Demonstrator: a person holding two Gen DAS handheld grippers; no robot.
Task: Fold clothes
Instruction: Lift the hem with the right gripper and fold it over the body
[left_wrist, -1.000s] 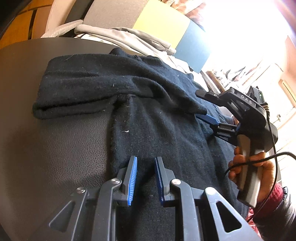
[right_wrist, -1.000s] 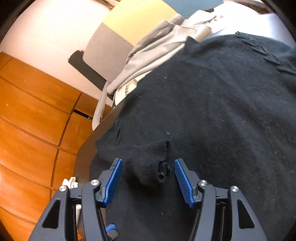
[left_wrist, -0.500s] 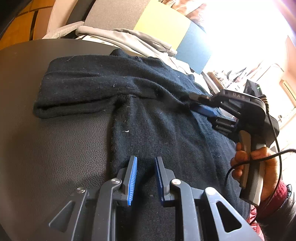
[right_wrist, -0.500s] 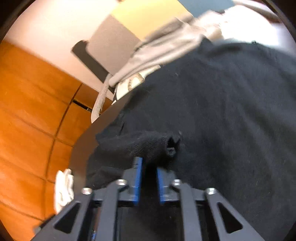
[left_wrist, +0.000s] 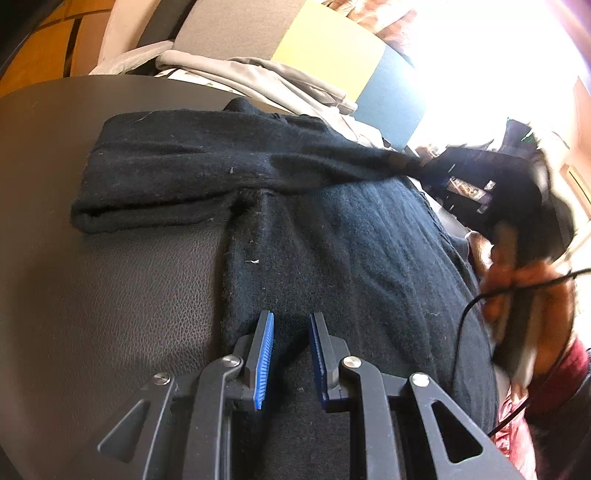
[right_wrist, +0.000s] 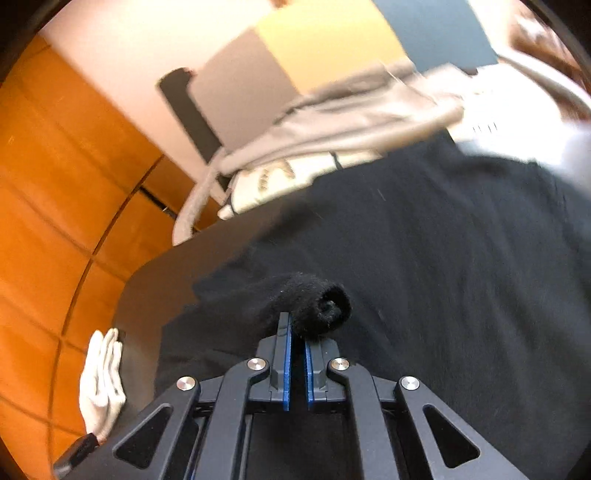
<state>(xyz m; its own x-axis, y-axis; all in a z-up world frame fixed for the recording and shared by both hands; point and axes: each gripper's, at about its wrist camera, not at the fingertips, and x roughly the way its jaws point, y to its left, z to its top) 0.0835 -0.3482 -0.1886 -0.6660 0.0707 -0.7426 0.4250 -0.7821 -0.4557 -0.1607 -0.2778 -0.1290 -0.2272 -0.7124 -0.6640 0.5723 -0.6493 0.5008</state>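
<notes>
Both wrist views close, angled down; share black garment (left_wrist: 332, 258).

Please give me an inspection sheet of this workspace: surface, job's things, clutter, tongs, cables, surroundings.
Surface: dark leather-textured table, partly bare.
Job's things: black knitted sweater spread flat; its sleeve cuff lifted.
Clutter: grey hooded garment at the far edge; white cloth at the table's side.
Tongs: left tongs open over the sweater; right tongs shut on the cuff.
Cables: thin black cable by the person's hand.
Surroundings: orange wooden floor; grey, yellow and blue panel.
</notes>
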